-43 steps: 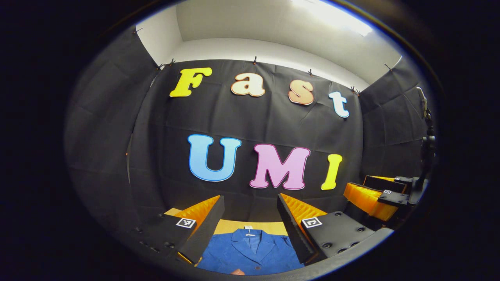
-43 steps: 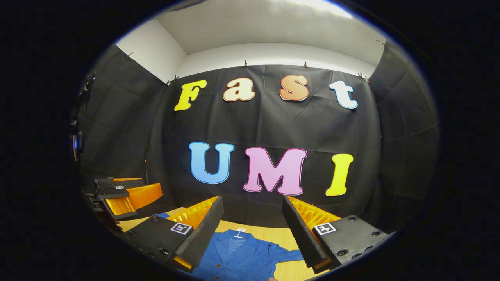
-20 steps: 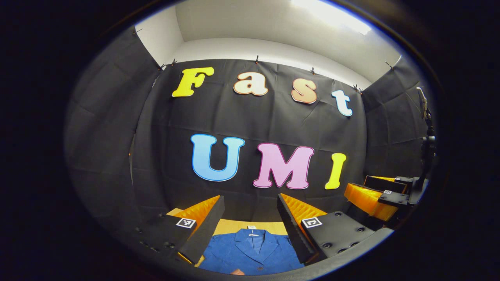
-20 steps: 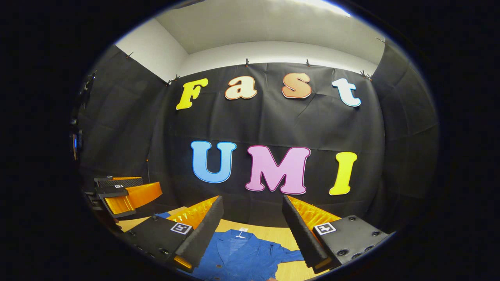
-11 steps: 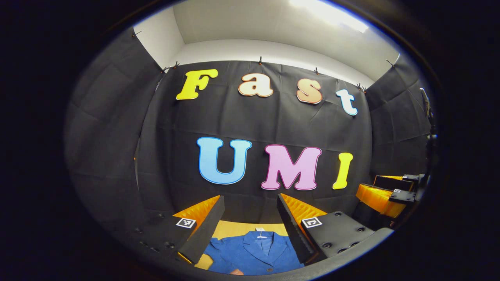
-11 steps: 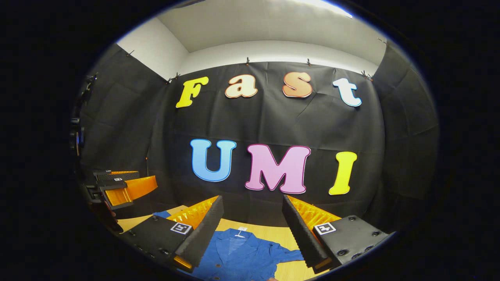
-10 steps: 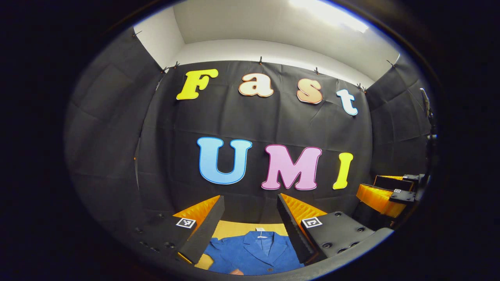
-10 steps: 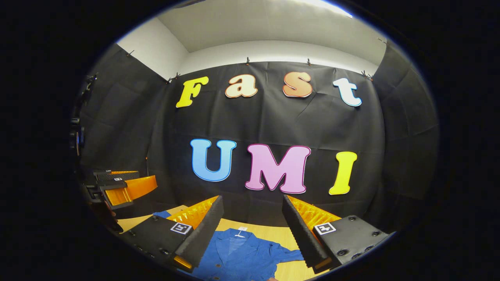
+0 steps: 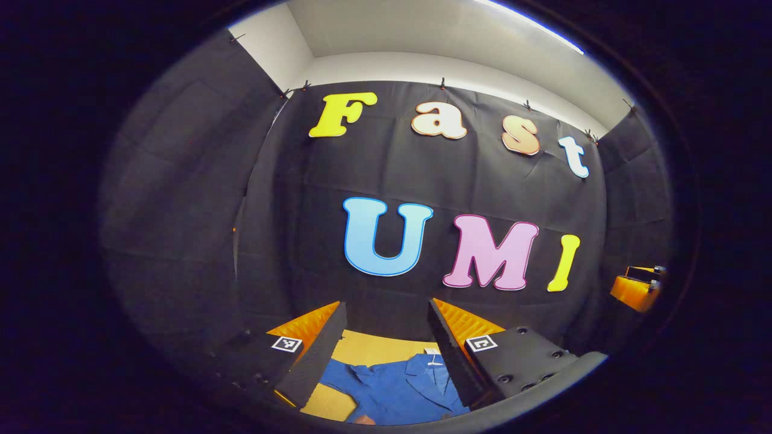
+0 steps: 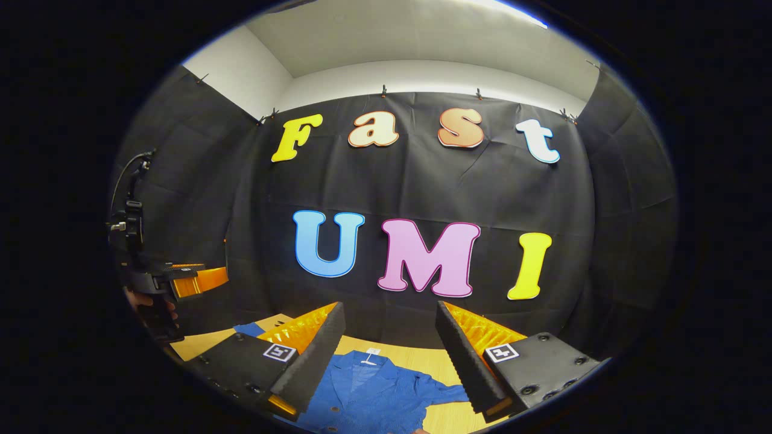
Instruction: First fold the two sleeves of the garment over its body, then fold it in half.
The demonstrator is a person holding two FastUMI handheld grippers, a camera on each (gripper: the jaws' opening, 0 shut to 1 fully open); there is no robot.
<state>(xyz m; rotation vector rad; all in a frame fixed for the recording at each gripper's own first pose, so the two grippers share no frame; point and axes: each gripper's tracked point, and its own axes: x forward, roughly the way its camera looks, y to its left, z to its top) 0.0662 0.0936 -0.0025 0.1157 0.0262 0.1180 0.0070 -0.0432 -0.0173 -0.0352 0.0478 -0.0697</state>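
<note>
Nearest, in the left gripper view, we log the left gripper: jaws apart, nothing between them, held above the table. Since half a second ago it has swung toward its own left side, so the blue garment now sits right of centre between its fingers and the left sleeve comes into sight. In the right gripper view, the right gripper: jaws likewise apart and empty, its aim unchanged. Below both, the garment lies flat and face up on the wooden table, collar toward the back wall, right sleeve spread out sideways. Farther off, the black cloth wall. We judge no fold begun; the left gripper's turn suggests the left sleeve goes first.
</note>
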